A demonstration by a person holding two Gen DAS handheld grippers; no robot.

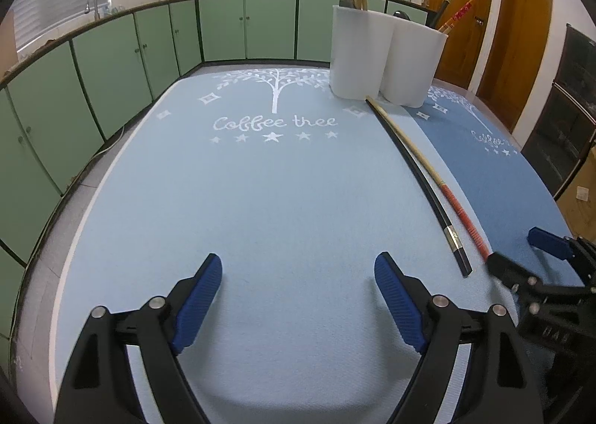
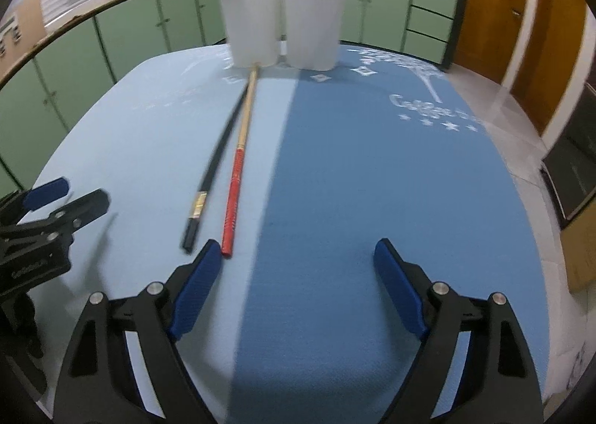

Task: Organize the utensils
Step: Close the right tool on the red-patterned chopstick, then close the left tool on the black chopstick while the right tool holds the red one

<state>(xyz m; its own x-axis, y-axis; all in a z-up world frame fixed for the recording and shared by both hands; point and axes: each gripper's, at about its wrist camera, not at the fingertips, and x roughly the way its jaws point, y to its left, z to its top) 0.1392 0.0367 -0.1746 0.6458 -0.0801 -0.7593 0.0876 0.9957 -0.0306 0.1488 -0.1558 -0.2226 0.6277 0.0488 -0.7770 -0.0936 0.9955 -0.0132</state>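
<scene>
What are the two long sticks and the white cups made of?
Red-ended stick: looks like bamboo or wood, pale bare grain with a red painted grip. Black stick: glossy black, maybe lacquered wood or plastic, with a metal-looking band; hard to tell. White cups: smooth, matte, even white, probably plastic, possibly ceramic.

The light blue mat [image 1: 260, 200] carries the white words "Coffee tree" in a curly script, set under a white tree drawing and above a row of stars. The darker blue mat [image 2: 372, 200] beside it bears the same print, but there only the start of the words can be made out in either view; the rest is blurred or cut short. On the black body of the left gripper [image 2: 70, 196], seen from the right wrist, there is small pale lettering, too blurred to read.
</scene>
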